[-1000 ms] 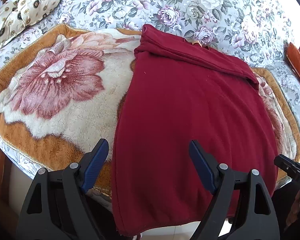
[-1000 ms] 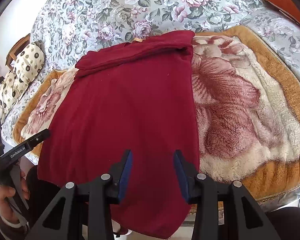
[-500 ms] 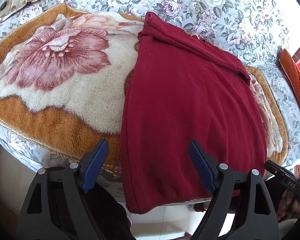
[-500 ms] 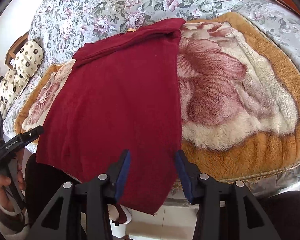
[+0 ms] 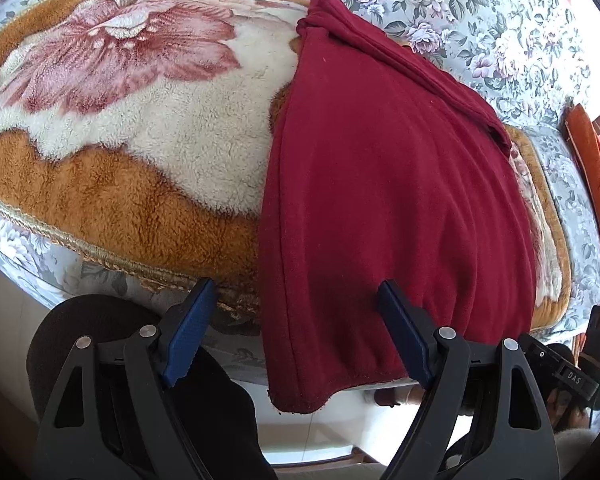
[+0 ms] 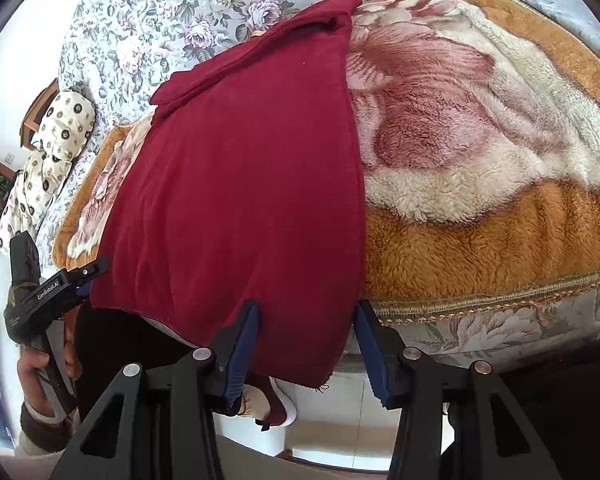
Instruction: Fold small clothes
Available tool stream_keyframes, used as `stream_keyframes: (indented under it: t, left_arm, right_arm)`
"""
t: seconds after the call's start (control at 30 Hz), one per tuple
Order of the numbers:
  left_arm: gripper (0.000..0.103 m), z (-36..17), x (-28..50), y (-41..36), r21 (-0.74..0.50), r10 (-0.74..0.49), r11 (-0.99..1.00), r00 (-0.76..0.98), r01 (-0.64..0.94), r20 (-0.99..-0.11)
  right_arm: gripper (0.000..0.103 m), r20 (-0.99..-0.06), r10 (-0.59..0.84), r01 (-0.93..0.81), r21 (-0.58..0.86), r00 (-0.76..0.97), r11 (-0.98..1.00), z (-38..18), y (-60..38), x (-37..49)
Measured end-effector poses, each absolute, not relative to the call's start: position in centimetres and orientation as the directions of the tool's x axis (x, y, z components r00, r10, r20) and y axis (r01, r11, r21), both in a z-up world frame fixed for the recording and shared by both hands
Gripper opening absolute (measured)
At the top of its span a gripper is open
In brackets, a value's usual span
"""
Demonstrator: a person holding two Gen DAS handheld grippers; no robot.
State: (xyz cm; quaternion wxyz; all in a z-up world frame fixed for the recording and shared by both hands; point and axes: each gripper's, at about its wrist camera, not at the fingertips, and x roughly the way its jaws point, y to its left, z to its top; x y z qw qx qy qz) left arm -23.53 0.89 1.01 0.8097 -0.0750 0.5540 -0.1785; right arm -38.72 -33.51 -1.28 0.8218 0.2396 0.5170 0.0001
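A dark red garment (image 5: 388,184) lies spread flat on a fleece flower blanket (image 5: 112,120), its hem hanging over the bed's front edge. It also shows in the right wrist view (image 6: 244,184). My left gripper (image 5: 296,332) is open, its jaws set either side of the hem's left corner, low at the bed edge. My right gripper (image 6: 306,344) is open around the hem's right corner. Neither holds cloth. The left gripper also shows in the right wrist view (image 6: 60,280), and the right gripper shows in the left wrist view (image 5: 560,364).
The bed has a grey floral cover (image 5: 480,12). A patterned pillow (image 6: 56,140) lies at the far left. An orange cushion (image 5: 592,168) sits at the right. A white floor (image 6: 332,432) lies below the bed edge.
Both grippers have dropped lower and back toward the bed's front edge, now level with the garment's hanging hem. Both stay open. The garment has not moved.
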Motion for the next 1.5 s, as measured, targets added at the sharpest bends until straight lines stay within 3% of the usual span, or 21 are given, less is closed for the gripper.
stream_keyframes:
  t: [0.6, 0.93, 1.0, 1.07, 1.1, 1.13, 1.17, 1.2, 1.23, 1.5]
  left_arm:
    - [0.083, 0.2, -24.5, -1.6, -0.263, -0.339, 0.928, 0.303, 0.264, -0.891]
    - [0.083, -0.2, -25.0, -1.8, -0.27, -0.343, 0.927, 0.294, 0.261, -0.892]
    - [0.082, -0.3, -25.0, -2.1, -0.272, -0.346, 0.925, 0.29, 0.266, -0.892]
    - [0.075, -0.4, -25.2, -2.3, -0.274, -0.349, 0.923, 0.289, 0.271, -0.891]
    - [0.067, -0.4, -25.3, -2.3, -0.271, -0.347, 0.924, 0.288, 0.271, -0.893]
    - [0.053, -0.4, -25.4, -2.2, -0.276, -0.351, 0.922, 0.287, 0.273, -0.891]
    - [0.048, -0.2, -25.6, -2.1, -0.274, -0.35, 0.922, 0.29, 0.273, -0.891]
    - [0.03, 0.1, -25.8, -2.0, -0.279, -0.36, 0.918, 0.296, 0.282, -0.885]
    - [0.018, 0.5, -26.0, -1.9, -0.299, -0.385, 0.907, 0.294, 0.297, -0.875]
    - [0.014, 7.3, -23.8, -1.8, -0.412, -0.533, 0.832, 0.333, 0.371, -0.778]
  right_arm:
    - [0.051, -0.855, 0.252, 0.213, 0.379, 0.454, 0.901, -1.9, -32.7, -38.1]
    - [0.049, -0.852, 0.259, 0.212, 0.386, 0.456, 0.898, -2.0, -32.6, -38.4]
    - [0.043, -0.853, 0.251, 0.207, 0.377, 0.458, 0.903, -1.9, -32.5, -38.4]
    - [0.026, -0.842, 0.259, 0.198, 0.389, 0.474, 0.9, -1.7, -32.5, -38.5]
    - [0.015, -0.834, 0.268, 0.193, 0.4, 0.483, 0.896, -1.7, -32.5, -38.6]
    - [0.01, -0.825, 0.278, 0.186, 0.412, 0.491, 0.892, -1.5, -32.7, -38.7]
    - [0.009, -0.818, 0.287, 0.177, 0.421, 0.499, 0.89, -1.3, -32.7, -38.8]
    - [0.009, -0.809, 0.297, 0.165, 0.43, 0.507, 0.888, -1.0, -32.7, -38.8]
    - [0.009, -0.797, 0.315, 0.15, 0.446, 0.515, 0.883, -0.6, -32.7, -38.8]
    - [0.008, -0.631, 0.472, 0.003, 0.601, 0.616, 0.799, 4.6, -34.1, -36.8]
